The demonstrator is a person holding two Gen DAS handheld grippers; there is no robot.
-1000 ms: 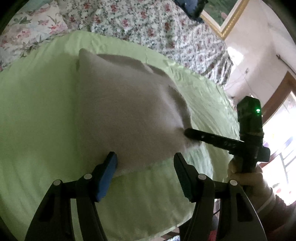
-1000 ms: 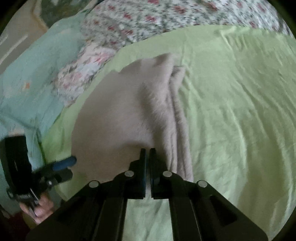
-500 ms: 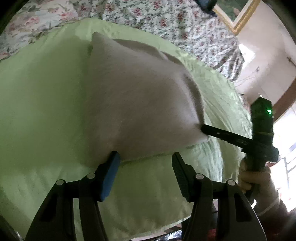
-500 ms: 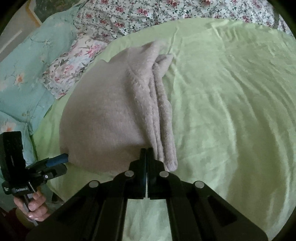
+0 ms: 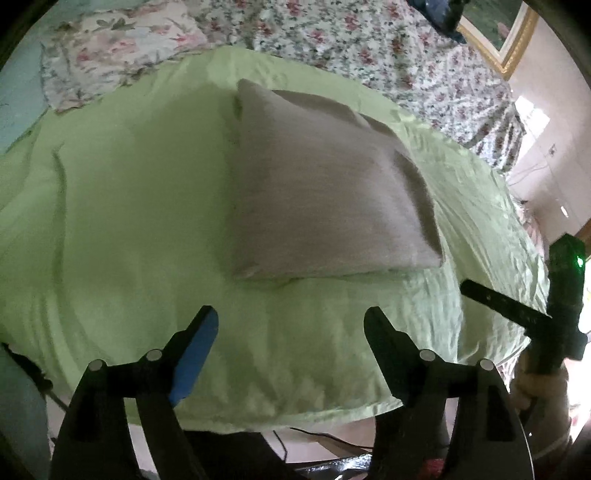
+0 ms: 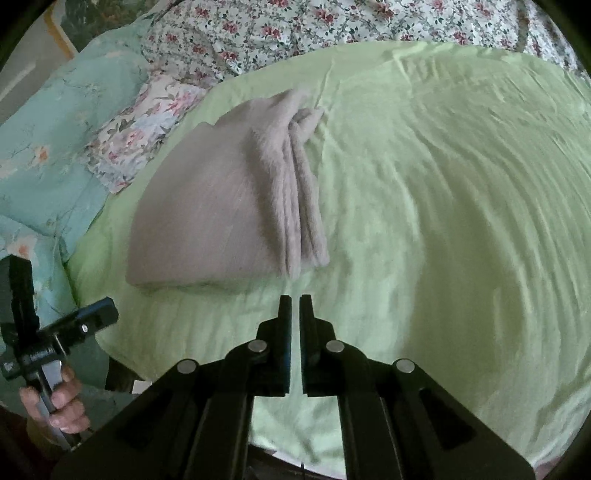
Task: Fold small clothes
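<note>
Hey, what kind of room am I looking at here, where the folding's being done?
Most likely a bedroom. A folded beige garment lies on a green sheet spread over a bed, with a floral quilt and a floral pillow behind it, and a gilt-framed picture on the wall.

Under my fingers: bed w/ a light green sheet (image 6: 443,192), wrinkled, spread over the top & hanging over the near edge. Lying on it, a folded beige garment (image 5: 325,192), flat, layered edges stacked on one side. Behind the sheet a floral bedspread (image 6: 295,26); at the far corner a floral pillow (image 5: 118,40), next to it pale blue floral bedding (image 6: 48,147).
</note>
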